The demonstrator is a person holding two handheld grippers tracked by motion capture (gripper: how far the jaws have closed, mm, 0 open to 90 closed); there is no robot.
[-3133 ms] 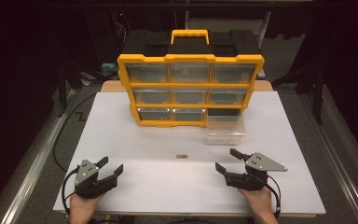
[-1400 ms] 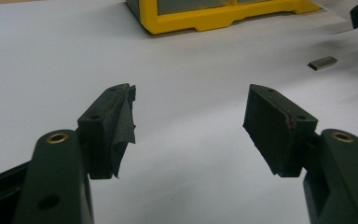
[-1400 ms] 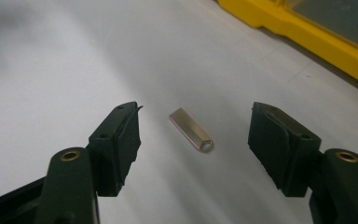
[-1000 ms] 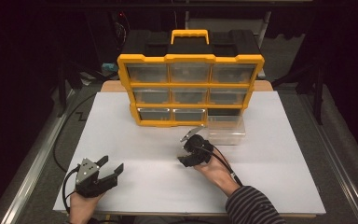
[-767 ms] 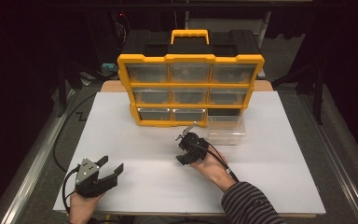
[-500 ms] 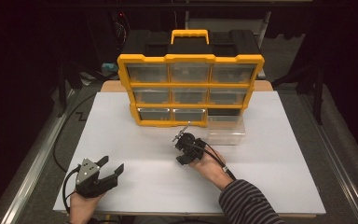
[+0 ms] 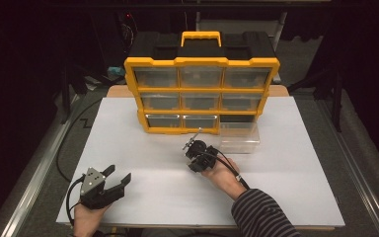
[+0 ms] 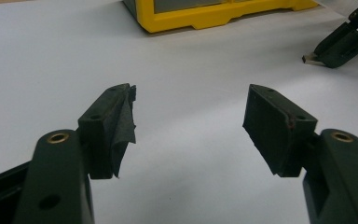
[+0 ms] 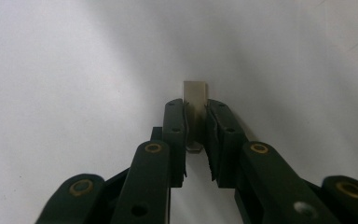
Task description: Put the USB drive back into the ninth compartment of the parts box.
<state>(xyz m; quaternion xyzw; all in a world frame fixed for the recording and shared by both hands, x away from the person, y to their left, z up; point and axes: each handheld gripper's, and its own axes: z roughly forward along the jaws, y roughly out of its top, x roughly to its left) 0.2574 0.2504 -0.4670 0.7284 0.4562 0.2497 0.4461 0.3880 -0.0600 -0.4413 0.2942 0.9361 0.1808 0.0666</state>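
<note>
Clamped between the pads of the right gripper (image 9: pixel 196 122) just above the white counter (image 9: pixel 65 70), the small flat metal piece (image 9: pixel 195 95) looks light, stiff and slippery, best pinched across its flat faces, while the left gripper (image 8: pixel 189 126) rests with jaws apart.

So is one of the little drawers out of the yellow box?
Yes, out. A clear drawer sits on the white table beside the yellow box, whose bottom-right slot is empty.

Open white table (image 7: pixel 143 148) stretches between the two grippers, giving free passage across the near half. At the far side, the yellow drawer organizer (image 7: pixel 201 96) and a clear drawer (image 7: pixel 239 138) just beside its right foot block the way.
</note>
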